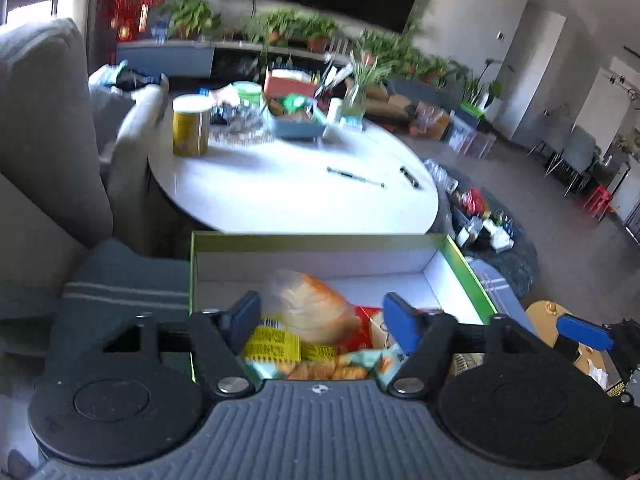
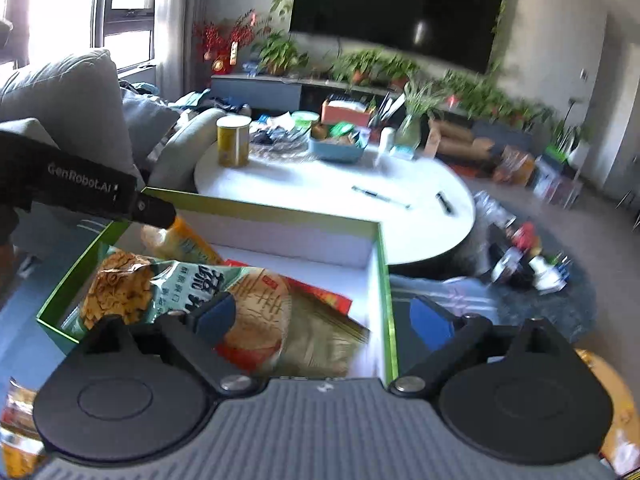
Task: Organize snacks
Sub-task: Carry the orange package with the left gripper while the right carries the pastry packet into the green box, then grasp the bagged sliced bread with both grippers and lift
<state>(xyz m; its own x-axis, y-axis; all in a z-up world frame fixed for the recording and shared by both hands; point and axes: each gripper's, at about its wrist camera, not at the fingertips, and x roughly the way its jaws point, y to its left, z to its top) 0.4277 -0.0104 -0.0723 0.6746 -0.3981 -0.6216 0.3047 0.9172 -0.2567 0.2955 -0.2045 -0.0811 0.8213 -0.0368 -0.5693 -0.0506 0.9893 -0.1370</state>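
Note:
A green box with a white inside point(image 1: 468, 268) point(image 2: 384, 264) holds several snack packets. My left gripper point(image 1: 322, 320) is open over the box's near end, its blue pads on either side of an orange-and-clear packet point(image 1: 312, 308); whether they touch it I cannot tell. Under it lie a yellow-labelled packet point(image 1: 276, 344) and a pale green cracker packet point(image 1: 340, 368). My right gripper point(image 2: 324, 316) is open above a round-cracker packet point(image 2: 260, 312) and a gold packet point(image 2: 324, 344). The green cracker packet point(image 2: 120, 292) lies at the left. The left gripper's body point(image 2: 88, 192) reaches into the box.
A round white table point(image 1: 288, 192) stands beyond the box with a yellow can point(image 1: 191, 124), a blue tray of snacks point(image 1: 298, 120), pens and clutter. A grey sofa point(image 1: 44, 128) is left. Items lie on a dark rug point(image 1: 504, 240) at right. More packets point(image 2: 18, 432) lie near left.

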